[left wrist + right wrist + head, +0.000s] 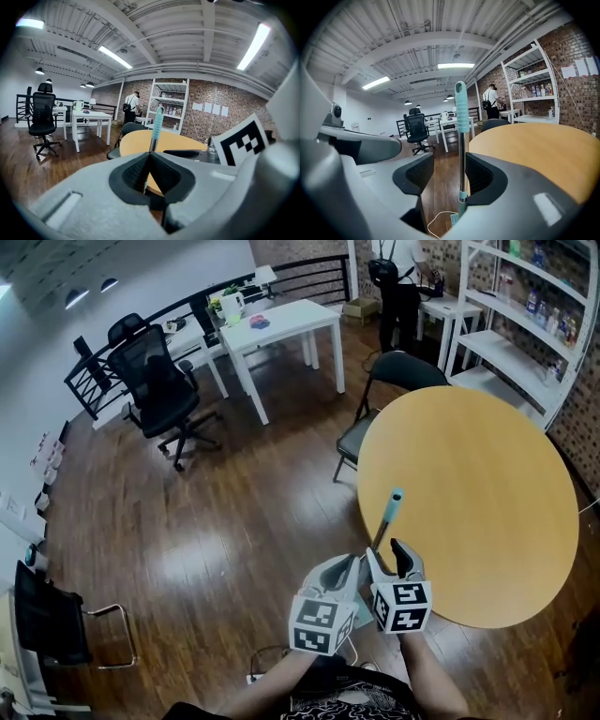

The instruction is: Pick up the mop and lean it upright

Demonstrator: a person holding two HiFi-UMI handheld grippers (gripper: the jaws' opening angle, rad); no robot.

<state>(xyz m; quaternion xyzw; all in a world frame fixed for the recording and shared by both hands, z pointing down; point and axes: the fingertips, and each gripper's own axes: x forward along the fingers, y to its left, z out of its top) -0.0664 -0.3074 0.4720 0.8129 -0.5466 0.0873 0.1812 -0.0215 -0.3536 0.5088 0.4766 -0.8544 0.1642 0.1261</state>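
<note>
Head view first: long mop with steel pole and teal grip (391, 509) rises just beside the near edge of the round tan wooden worktop (487, 484), with the left claw (352, 566) and right claw (397, 557) side by side at its pole.

Left gripper view: the left claw (149, 157) is clamped on the pole, with the teal grip above it.

Right gripper view: the right claw (449, 169) stands wide apart. The pole is between the pads, close to the right-hand one.

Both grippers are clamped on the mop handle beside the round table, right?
Not quite: only the left gripper is clamped on the mop handle. The right gripper view shows the right gripper with jaws apart, the handle between them unclamped, beside the round table.
</note>
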